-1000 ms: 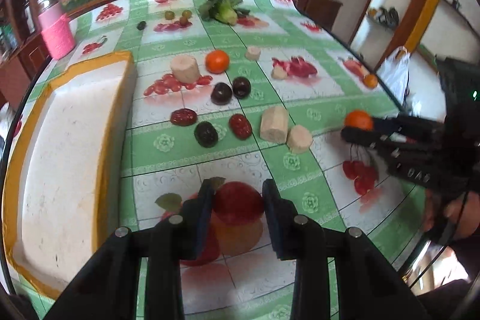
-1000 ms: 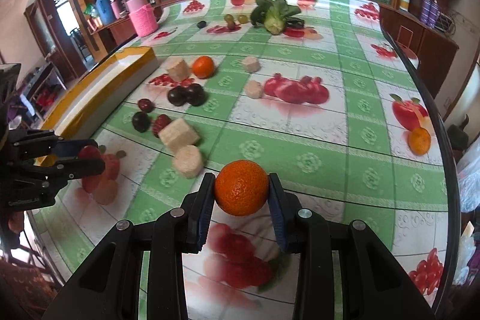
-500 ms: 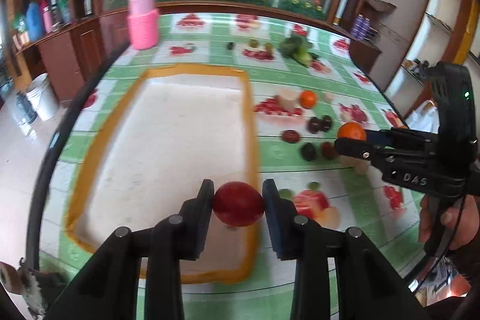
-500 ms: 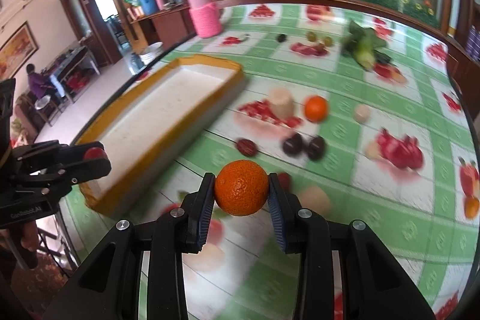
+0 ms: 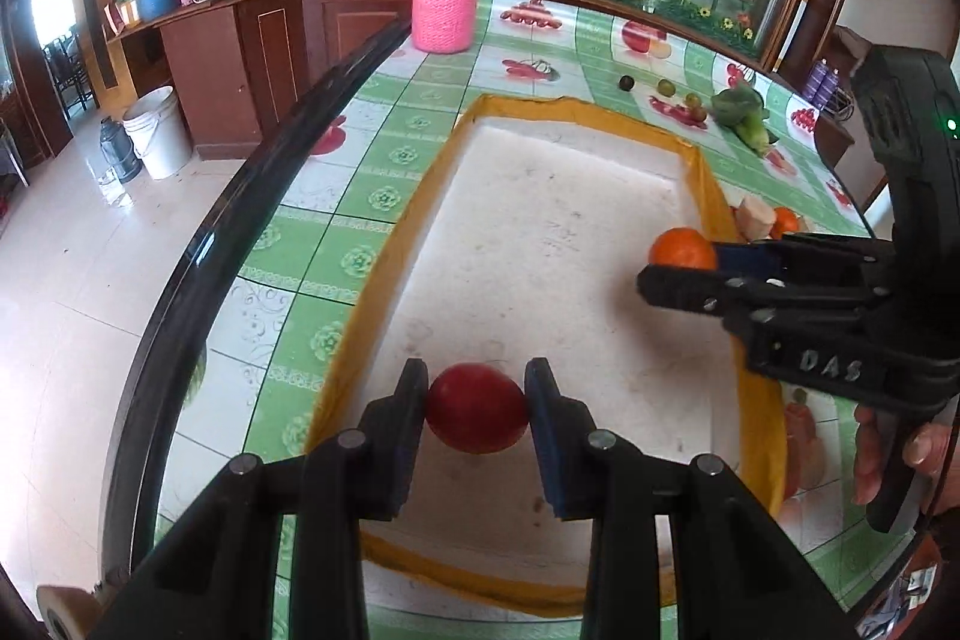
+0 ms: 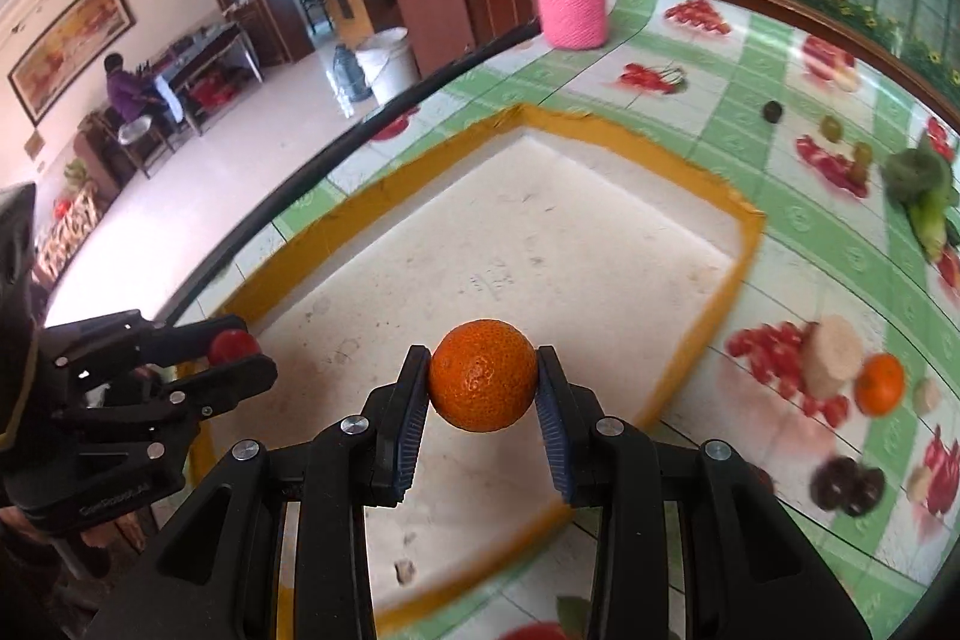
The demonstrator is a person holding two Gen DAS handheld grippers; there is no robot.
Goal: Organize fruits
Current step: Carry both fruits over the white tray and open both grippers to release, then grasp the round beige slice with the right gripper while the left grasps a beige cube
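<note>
The left gripper [image 5: 477,409] is clamped on a red fruit [image 5: 477,415], one finger pressed against each side of it. It holds the fruit above the near end of a shallow tray [image 5: 372,280] with a yellow rim and a pale, scuffed floor. In the right wrist view the same gripper [image 6: 237,355] shows at the left edge, the red fruit [image 6: 231,345] peeping out between its fingers over the tray's near left corner.

The right gripper [image 6: 483,388] is closed on an orange [image 6: 483,383], which sits squarely between its two blue-padded fingers. It too hangs over the tray [image 6: 744,244], towards the near right part. From the left wrist camera this gripper [image 5: 672,262] reaches in from the right, the orange [image 5: 684,249] at its tip just inside the tray's right rim.

The tray lies on a table covered with a green-and-white checked cloth [image 5: 384,160] printed with fruit. To the right of the tray, on the cloth, lie another orange [image 6: 879,383], a pale cut chunk [image 6: 831,355] just beside it, and two dark round fruits [image 6: 846,484] nearer to the camera. Further back sit some leafy greens [image 6: 918,184] and a few small dark and green fruits [image 6: 831,127]. At the far left end of the table stands a jar in a pink knitted sleeve [image 5: 444,1].
</note>
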